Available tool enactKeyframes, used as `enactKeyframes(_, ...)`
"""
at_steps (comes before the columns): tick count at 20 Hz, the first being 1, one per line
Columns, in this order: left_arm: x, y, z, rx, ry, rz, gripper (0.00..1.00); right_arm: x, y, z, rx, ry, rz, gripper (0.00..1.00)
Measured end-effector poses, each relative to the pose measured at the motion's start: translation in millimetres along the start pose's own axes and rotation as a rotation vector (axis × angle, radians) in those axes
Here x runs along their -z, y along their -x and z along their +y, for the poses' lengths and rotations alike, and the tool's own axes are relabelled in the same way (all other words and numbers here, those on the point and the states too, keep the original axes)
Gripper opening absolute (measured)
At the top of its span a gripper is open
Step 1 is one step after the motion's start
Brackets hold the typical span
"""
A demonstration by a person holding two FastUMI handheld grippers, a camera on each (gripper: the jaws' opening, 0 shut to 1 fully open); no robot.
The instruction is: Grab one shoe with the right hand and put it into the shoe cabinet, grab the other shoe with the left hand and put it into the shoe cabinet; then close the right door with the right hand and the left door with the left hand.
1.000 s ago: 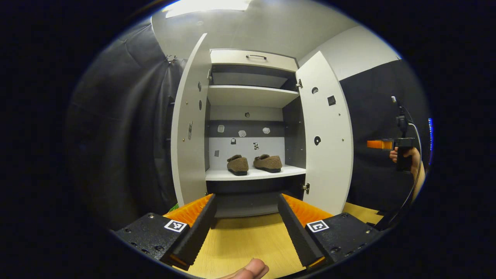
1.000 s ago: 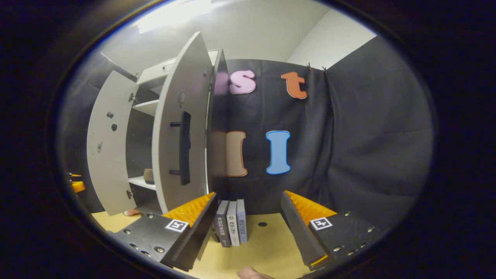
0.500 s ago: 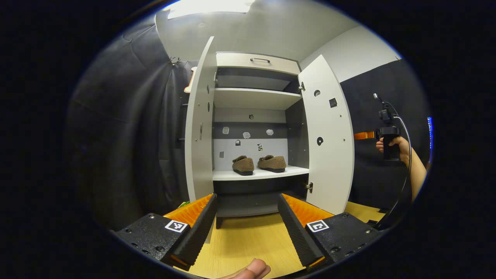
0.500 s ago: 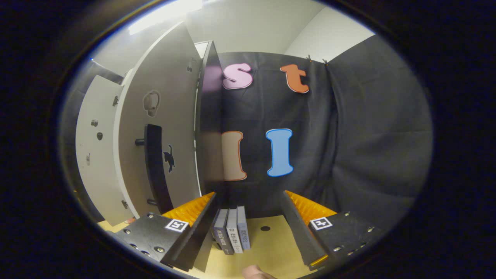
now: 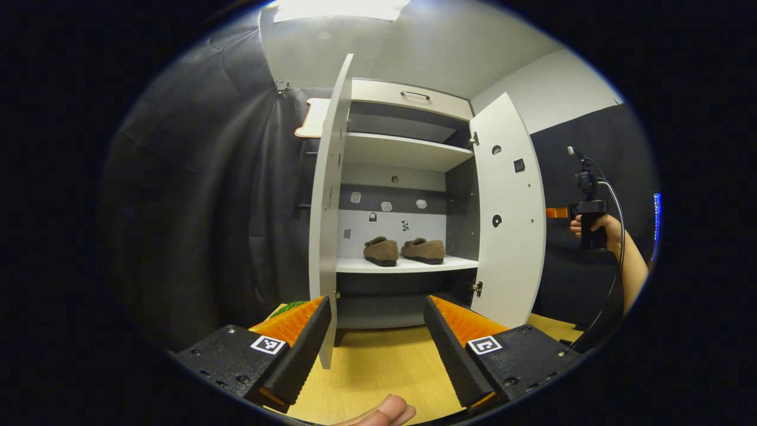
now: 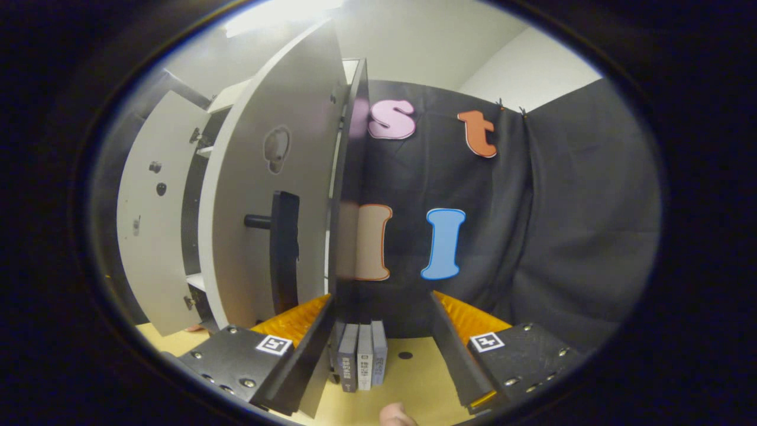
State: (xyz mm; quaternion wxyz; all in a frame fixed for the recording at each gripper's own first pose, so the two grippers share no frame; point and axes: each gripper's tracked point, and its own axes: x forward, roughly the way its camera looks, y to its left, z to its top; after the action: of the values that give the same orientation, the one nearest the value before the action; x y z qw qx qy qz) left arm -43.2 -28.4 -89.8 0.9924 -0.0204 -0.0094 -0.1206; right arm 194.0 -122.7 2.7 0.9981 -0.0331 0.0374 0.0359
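Two brown fuzzy shoes sit side by side on the white lower shelf of the open shoe cabinet. My left gripper is open and empty, low in front of the cabinet, with the left door seen edge-on just above its left finger. The right door stands open. Behind that door a hand holds my right gripper. In the right gripper view, my right gripper is open and empty, close to the right door's outer face and its black bar handle.
The cabinet stands on a light wooden floor. Three books stand upright against the black cloth wall beside the cabinet. The left door's inner face shows beyond the right door. An upper shelf and a drawer sit above the shoes.
My left gripper has shifted left, so the left door now shows edge-on. My right gripper has moved closer to the right door's outer face, and the handle looms larger.
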Motion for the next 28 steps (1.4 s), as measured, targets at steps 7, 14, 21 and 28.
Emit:
enactKeyframes(7,-6,13,4,0.019,0.023,-0.014,0.96,-3,3,51,-0.059,-0.027,-0.012,0.94)
enactKeyframes(14,-4,15,15,-0.011,0.003,-0.004,0.96,-11,2,91,-0.011,-0.021,-0.051,0.94)
enactKeyframes(21,-2,11,33,-0.054,0.019,0.015,0.96,-22,10,149,-0.073,-0.001,-0.104,0.94)
enactKeyframes(28,-23,16,71,-0.112,0.015,0.000,0.96,-12,57,146,-0.046,-0.022,-0.108,0.95)
